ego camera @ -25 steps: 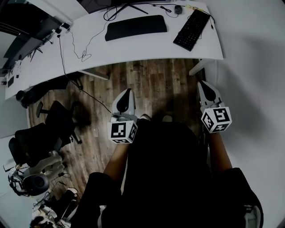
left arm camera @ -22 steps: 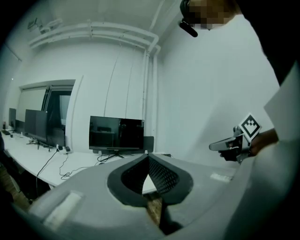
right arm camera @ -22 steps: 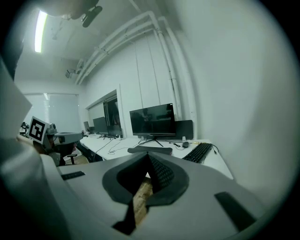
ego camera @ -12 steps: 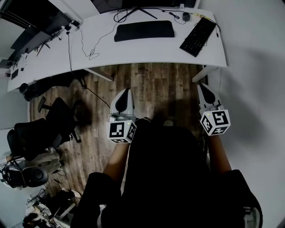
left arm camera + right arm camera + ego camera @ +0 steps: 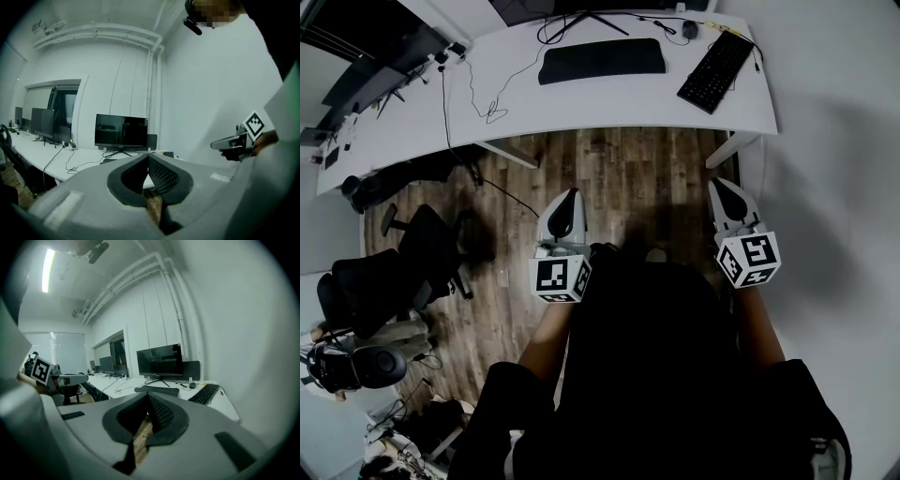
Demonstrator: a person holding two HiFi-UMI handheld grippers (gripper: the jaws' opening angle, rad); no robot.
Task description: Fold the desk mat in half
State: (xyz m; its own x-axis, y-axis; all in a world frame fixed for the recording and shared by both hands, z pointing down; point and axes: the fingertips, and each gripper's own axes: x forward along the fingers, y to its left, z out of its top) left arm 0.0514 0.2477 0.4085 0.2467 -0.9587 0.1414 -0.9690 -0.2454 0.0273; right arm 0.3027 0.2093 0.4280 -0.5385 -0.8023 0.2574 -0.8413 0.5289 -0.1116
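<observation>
The dark desk mat (image 5: 601, 59) lies as a long strip at the back middle of the white desk (image 5: 581, 103), in front of the monitor stand. It shows in the right gripper view as a dark slab (image 5: 157, 390). Both grippers hang over the wooden floor, well short of the desk and apart from the mat. My left gripper (image 5: 571, 194) is shut and holds nothing; its jaws meet in its own view (image 5: 147, 157). My right gripper (image 5: 718, 184) is likewise shut and empty (image 5: 147, 397), close to the desk's right leg.
A black keyboard (image 5: 715, 66) lies slanted at the desk's right end, a mouse (image 5: 690, 30) behind it. Cables (image 5: 473, 98) trail across the left of the desk and down to the floor. Black office chairs (image 5: 394, 277) stand at the left. A white wall runs along the right.
The head camera's aim has shifted a little, so the desk sits slightly differently in the picture. My right gripper has drifted slightly sideways. Both grippers stay shut and empty.
</observation>
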